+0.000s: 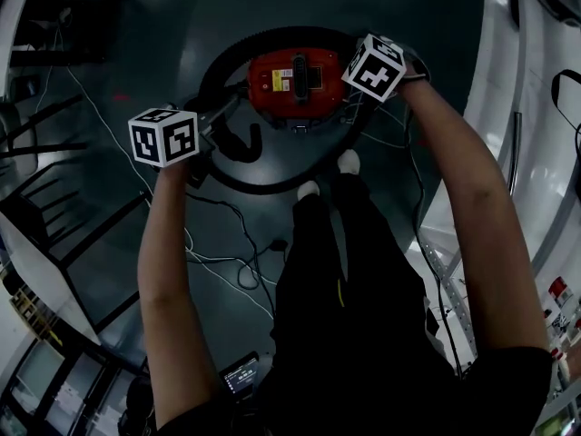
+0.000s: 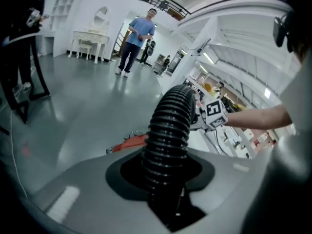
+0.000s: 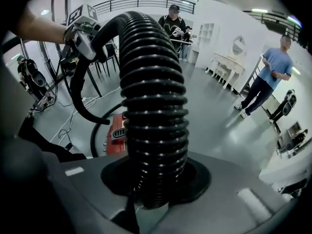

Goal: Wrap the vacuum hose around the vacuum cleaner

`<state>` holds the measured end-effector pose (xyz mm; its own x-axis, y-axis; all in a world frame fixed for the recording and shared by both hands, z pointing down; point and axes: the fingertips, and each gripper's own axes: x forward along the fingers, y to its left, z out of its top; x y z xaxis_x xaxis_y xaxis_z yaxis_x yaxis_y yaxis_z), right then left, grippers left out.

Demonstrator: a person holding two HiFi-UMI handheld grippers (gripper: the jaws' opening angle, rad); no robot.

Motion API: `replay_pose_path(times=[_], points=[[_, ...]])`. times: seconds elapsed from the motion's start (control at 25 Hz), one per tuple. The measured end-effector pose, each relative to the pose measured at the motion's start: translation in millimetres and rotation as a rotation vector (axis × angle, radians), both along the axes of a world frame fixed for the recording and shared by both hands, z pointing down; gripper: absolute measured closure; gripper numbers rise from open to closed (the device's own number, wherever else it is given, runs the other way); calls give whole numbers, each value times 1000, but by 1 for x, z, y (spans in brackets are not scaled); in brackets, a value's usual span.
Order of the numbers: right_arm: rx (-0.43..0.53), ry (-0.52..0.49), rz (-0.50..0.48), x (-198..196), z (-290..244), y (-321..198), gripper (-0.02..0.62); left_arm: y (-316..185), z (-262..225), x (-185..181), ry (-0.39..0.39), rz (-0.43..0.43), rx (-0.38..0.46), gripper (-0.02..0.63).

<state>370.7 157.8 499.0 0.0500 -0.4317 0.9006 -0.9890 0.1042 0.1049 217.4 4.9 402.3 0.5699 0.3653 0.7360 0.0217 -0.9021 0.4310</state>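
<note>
The springy hose [image 1: 269, 187] could uncoil from the vacuum cleaner [image 1: 292, 82] if either grip slackens, or a hard pull might drag the cleaner over the floor; the left gripper [image 2: 165, 186] is clenched on the hose, which arches up from its jaws; the right gripper [image 3: 153, 189] clamps it likewise; the loop lies around the cleaner.
</note>
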Motion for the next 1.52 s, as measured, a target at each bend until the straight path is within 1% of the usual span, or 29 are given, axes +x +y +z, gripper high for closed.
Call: replay_pose_path(times=[0.2,0.44,0.52,0.68,0.76,1.0,1.12,1.24,1.32,1.52], points=[[-36,-20,-4,4,6,-16,459,-5,33,-9,-35,-174,-100,459],[-66,-48,-42,4,17,-30,457,1,68,-23,-63,-335,-190,454],[-66,-59,-51,5,21,-32,457,2,76,-25,-66,-373,-197,454],[-70,-71,-42,9,28,-36,457,2,91,-26,-72,-452,-175,451],[-77,-76,-37,11,32,-39,457,1,99,-26,-74,-491,-177,449],[-113,-67,-66,16,44,-49,456,-4,123,-30,-105,-601,-199,446],[-115,-59,-54,17,45,-58,456,-12,129,-29,-112,-655,-196,446],[-111,-60,-33,13,48,-64,456,-19,132,-30,-113,-692,-199,445],[-115,-59,-19,15,49,-66,456,-21,135,-28,-117,-690,-196,445],[-152,-54,19,20,55,-61,454,-23,149,-26,-135,-620,-194,443]])
